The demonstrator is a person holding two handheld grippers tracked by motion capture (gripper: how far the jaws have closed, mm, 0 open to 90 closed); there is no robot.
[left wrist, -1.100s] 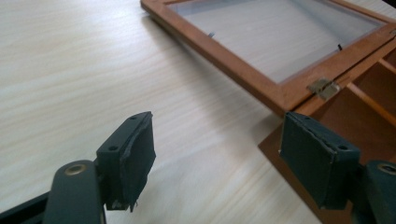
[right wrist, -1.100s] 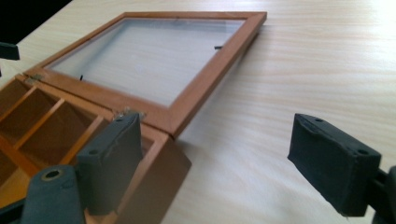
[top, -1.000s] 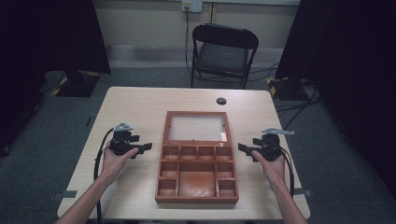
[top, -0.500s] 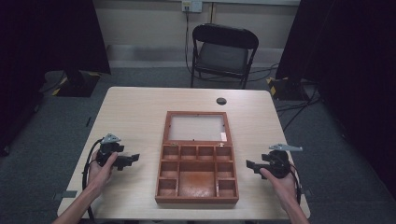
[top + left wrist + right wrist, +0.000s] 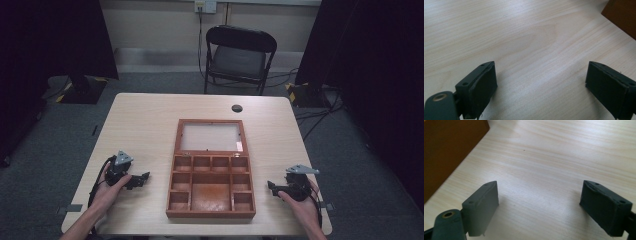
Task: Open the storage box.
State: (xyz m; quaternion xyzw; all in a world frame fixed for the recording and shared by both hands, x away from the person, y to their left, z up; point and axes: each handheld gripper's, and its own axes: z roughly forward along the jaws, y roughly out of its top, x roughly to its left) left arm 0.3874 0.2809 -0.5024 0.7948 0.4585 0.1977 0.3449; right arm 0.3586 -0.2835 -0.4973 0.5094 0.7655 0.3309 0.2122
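Two handheld grippers rest low over a pale wooden table point(image 5: 145, 120), one on each side of an open wooden compartment box point(image 5: 211, 186). Left gripper point(image 5: 145, 176), near the table's front-left edge, points toward the box's left wall and stands apart from it. Its jaws have just been opening and now stand wide, with bare tabletop between the pads point(image 5: 484, 85); in the left gripper view a corner of the box point(image 5: 624, 15) appears at upper right. Right gripper point(image 5: 271, 187), near the front-right edge, points toward the box's right wall, also apart from it. Its jaws stand wide with bare tabletop between them; the box's side point(image 5: 446, 152) appears at upper left in the right gripper view. Box position: centre of the table, toward the person's side. Its glass-paned lid point(image 5: 211, 136) lies folded back flat on the far side, and the tray shows small compartments around one larger central compartment. A black folding chair point(image 5: 239, 57) stands beyond the table, and a small dark round grommet point(image 5: 237, 108) sits in the tabletop behind the lid.
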